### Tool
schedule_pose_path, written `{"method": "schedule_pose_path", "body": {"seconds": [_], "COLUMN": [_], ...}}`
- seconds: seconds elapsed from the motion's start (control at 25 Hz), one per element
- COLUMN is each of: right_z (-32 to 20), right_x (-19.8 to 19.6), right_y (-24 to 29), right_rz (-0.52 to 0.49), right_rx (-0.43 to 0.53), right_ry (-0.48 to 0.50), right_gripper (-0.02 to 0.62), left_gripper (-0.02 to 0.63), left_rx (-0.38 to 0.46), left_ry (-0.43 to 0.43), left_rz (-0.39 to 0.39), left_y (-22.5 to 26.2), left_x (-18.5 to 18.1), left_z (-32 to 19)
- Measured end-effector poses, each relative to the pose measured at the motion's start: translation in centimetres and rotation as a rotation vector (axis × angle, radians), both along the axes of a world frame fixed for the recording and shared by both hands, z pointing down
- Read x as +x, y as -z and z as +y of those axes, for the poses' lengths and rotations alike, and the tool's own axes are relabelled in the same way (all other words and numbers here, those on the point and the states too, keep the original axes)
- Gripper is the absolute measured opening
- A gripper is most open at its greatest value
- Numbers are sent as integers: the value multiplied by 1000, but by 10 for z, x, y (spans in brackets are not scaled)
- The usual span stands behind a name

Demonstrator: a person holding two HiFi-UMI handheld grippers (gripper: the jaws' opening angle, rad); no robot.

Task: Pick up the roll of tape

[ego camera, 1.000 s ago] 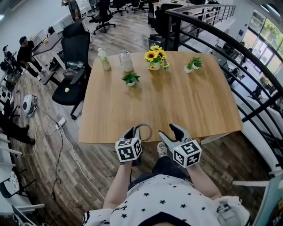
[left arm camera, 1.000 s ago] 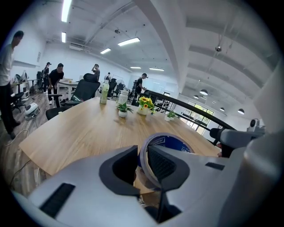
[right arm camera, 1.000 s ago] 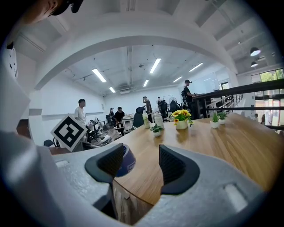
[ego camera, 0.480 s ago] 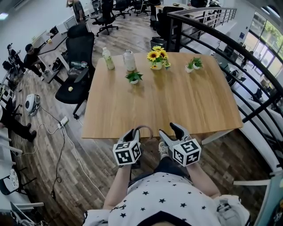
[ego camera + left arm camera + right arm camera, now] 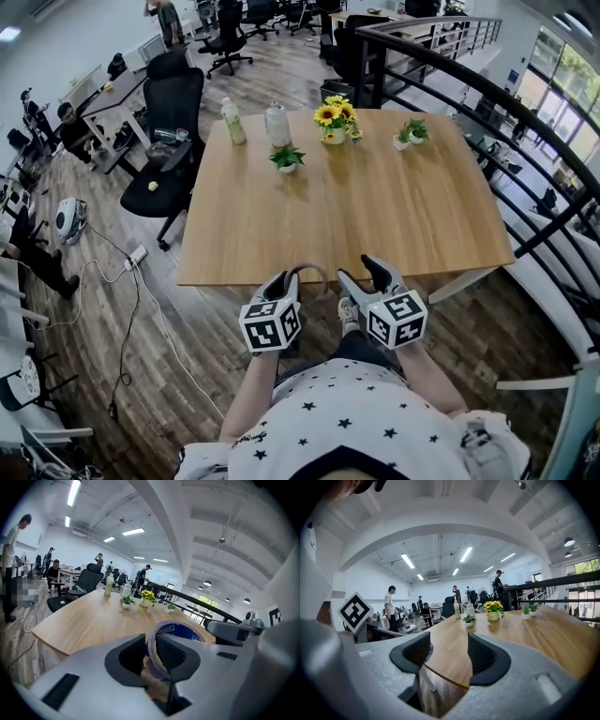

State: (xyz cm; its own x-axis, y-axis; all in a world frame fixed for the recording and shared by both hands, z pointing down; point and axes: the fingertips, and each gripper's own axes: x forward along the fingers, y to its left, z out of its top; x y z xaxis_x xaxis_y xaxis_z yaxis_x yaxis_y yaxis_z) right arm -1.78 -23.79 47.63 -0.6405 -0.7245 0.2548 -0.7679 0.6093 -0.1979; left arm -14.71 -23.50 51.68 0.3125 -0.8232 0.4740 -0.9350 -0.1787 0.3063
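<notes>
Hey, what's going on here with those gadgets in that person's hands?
A person stands at the near edge of a wooden table with a gripper in each hand. The left gripper has the roll of tape pinched between its fingers, just at that edge. The right gripper is beside it, open and empty.

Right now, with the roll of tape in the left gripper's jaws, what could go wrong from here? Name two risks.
1. The jaws of the left gripper pinch only the thin wall of the roll of tape, one jaw inside the ring, so it could swivel or slip out.
2. The roll hangs by the near edge of the table, so if dropped it might miss the top, land on the floor and roll away.
</notes>
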Motion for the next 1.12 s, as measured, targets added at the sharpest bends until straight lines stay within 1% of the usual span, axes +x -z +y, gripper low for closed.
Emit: {"method": "schedule_pose_path", "body": {"seconds": [0.44, 1.12], "right_z": [12, 8], "right_x": [-1, -1], "right_y": [1, -4], "right_rz": [4, 47], "right_rx": [5, -3], "right_ry": [-2, -1], "right_gripper": [236, 230], "left_gripper": [69, 69], "left_rx": [11, 12], "left_ry": [-9, -21], "left_rz": [6, 22], "left_y": [5, 5], "left_x": [1, 4], "left_z": [13, 5]}}
